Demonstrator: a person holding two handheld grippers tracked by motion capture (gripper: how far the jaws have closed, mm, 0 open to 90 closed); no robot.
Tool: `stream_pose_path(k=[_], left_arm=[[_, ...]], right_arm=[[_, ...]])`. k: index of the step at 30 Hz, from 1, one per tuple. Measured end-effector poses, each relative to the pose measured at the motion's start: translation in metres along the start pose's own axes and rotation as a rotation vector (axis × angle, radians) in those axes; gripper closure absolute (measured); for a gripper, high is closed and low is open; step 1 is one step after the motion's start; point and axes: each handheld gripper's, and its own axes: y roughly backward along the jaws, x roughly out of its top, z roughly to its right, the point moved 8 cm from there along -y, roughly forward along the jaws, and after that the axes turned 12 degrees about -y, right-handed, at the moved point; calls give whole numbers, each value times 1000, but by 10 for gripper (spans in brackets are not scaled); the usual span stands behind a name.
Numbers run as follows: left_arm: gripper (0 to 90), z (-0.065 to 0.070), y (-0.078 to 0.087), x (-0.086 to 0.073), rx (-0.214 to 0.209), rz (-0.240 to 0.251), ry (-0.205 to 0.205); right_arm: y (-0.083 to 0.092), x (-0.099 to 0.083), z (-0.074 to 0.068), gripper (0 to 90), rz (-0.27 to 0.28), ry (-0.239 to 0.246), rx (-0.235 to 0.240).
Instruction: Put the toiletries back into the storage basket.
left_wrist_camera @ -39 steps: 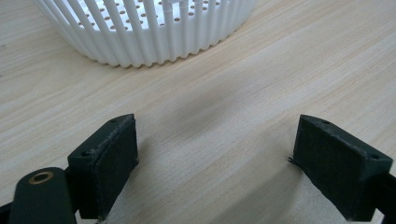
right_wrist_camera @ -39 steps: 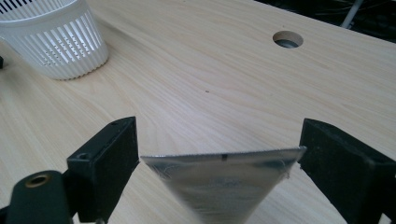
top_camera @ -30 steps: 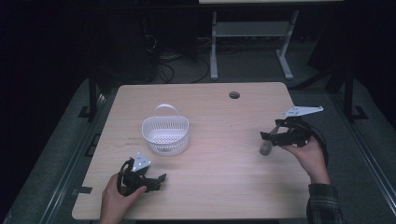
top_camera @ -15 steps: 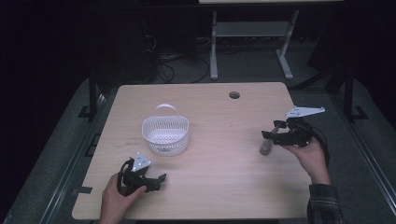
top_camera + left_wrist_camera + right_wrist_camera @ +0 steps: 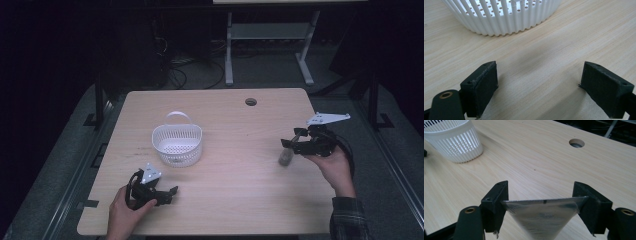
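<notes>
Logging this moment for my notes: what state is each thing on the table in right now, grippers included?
White basket: upright on the table, handle up, nothing seen inside.
Silvery packet: clamped between the right gripper's jaws.
Right gripper: shut on the silvery packet.
Left gripper: open, nothing between its jaws, low over the table just short of the basket.
Table: cable hole uncovered.

Dim room, light falls mostly on the light-wood table (image 5: 235, 200) at frame centre; round cable hole (image 5: 251, 102) near its far edge. Grey carpet floor (image 5: 60, 170) around it. White metal stand (image 5: 265, 35) and tangled cables (image 5: 190, 70) at top centre, dark beyond.
</notes>
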Motion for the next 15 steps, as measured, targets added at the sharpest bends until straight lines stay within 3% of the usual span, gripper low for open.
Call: stream_pose_path(k=[15], left_arm=[[128, 0, 0, 0, 0, -2, -2]], right_arm=[[5, 14, -17, 297, 22, 21, 24]])
